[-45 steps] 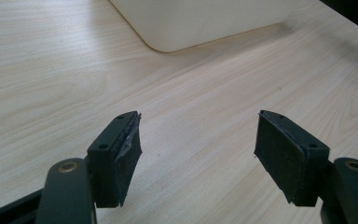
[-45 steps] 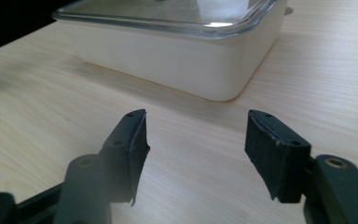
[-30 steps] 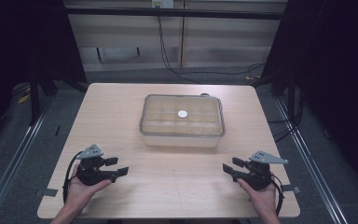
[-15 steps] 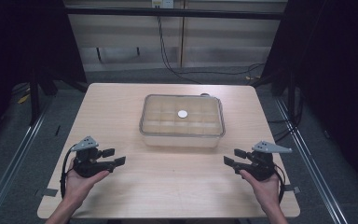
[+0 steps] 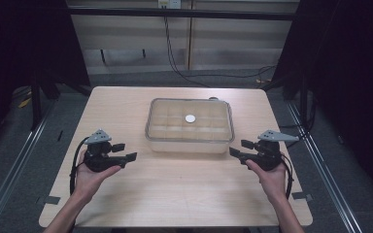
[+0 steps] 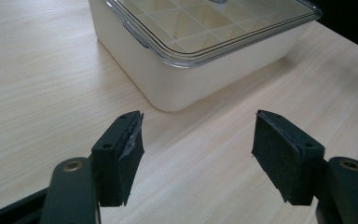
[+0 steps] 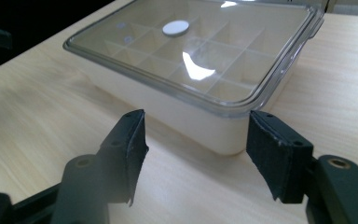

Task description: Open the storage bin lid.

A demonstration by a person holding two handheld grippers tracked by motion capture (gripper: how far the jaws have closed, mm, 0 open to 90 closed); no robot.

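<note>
A white compartment box (image 5: 190, 144) with a clear lid stands at the table's middle, and a small white disc (image 5: 190, 118) lies on the lid. My left gripper (image 5: 125, 151) is held off the box's front left corner, pointing right, open and empty. My right gripper (image 5: 241, 148) is held off the front right corner, pointing left, open and empty. Its jaws have just been opening, and the left ones have widened slightly. The left gripper view has the open left gripper (image 6: 198, 135) facing a corner of the box (image 6: 168, 88). In the right gripper view my gripper (image 7: 196, 135) faces another corner of the box (image 7: 214, 133), and the disc (image 7: 175, 27) lies beyond.
The pale wooden table (image 5: 175, 194) has bare surface in front of the box and on both sides. Metal rails (image 5: 19, 155) run along the floor left and right of the table. Cables hang down the back wall (image 5: 170, 43).
Both hands have risen and moved away from the table's near edge towards the box's front corners. The right jaws stand wider apart than before.
</note>
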